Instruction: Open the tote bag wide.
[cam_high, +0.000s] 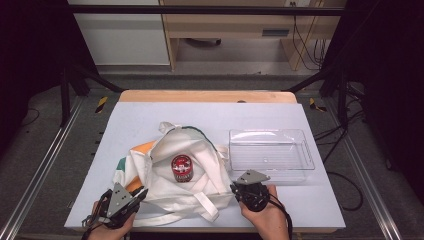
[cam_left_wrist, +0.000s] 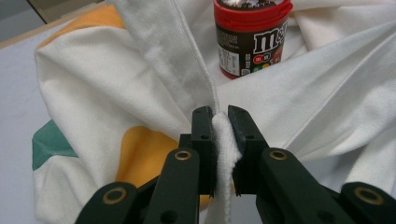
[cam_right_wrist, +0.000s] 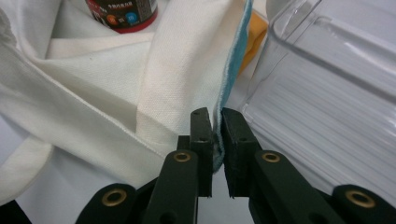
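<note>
Both pairs of black jaws are clamped on the cloth of the white tote bag (cam_high: 175, 175). Seen in the left gripper view, the left gripper (cam_left_wrist: 220, 122) pinches a thick white fold of the bag's hem between its pads, with the fabric bulging out between the jaws. Seen in the right gripper view, the right gripper (cam_right_wrist: 215, 122) nips the bag's edge where a teal lining shows, the cloth pressed thin between its pads. From above, the left gripper (cam_high: 141, 191) sits at the bag's near-left corner and the right gripper (cam_high: 233, 188) at its near-right corner, each held in a hand at the near edge of the table (cam_high: 150, 115). The bag lies spread across the middle of the table, with orange and green patches on its left side. A red-lidded M&M's jar (cam_high: 182, 168) stands upright on the bag's cloth, between the two grippers and beyond them. A clear plastic tray (cam_high: 270, 149) rests on the table just beside the bag, toward the right edge.
</note>
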